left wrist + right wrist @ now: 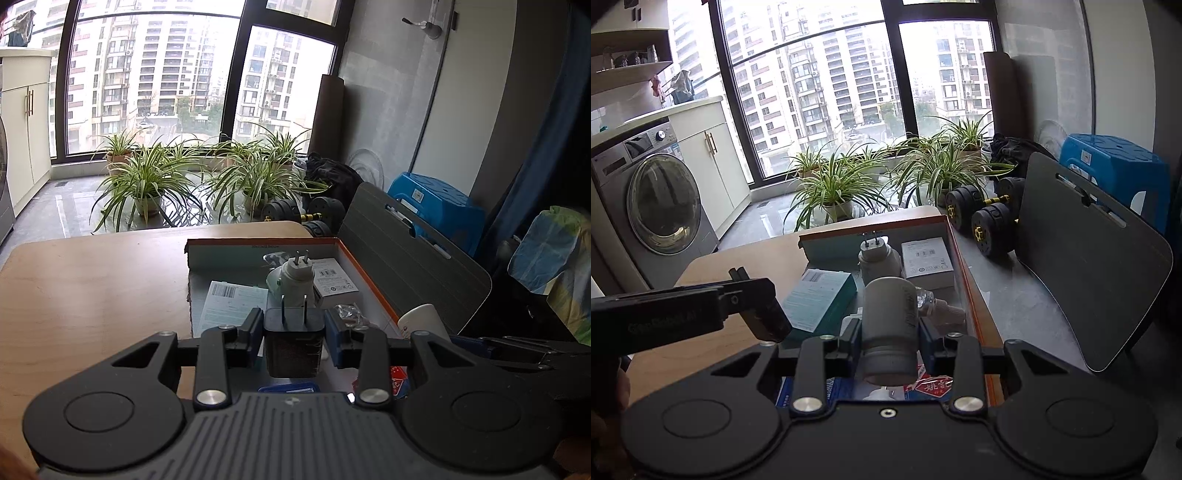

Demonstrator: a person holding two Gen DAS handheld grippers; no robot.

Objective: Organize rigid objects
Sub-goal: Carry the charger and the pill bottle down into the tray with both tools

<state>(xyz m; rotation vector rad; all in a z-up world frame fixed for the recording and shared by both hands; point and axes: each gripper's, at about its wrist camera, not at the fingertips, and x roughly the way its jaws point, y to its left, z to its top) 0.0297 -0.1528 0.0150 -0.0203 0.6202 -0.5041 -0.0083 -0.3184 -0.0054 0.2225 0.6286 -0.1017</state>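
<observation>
My left gripper point(293, 326) is shut on a black plug adapter point(293, 343), prongs up, held above an open orange-edged box point(369, 275) on the wooden table point(96, 288). My right gripper point(889, 332) is shut on a white cylinder bottle point(890, 325), held over the same box point(956, 251). Inside the box stand a white plug adapter point(297, 275), a small white carton point(334, 282) and a teal booklet point(816, 301). The left gripper shows from the side in the right wrist view point(768, 317), left of the bottle. The bottle's top shows in the left wrist view point(423, 321).
A dark lap board point(1086, 254) leans at the table's right. Black dumbbells point(990, 218), a blue stool point(1115, 170) and several potted plants point(147, 184) stand on the floor beyond. A washing machine point(653, 206) is at the left. A red packet point(931, 387) lies under my right gripper.
</observation>
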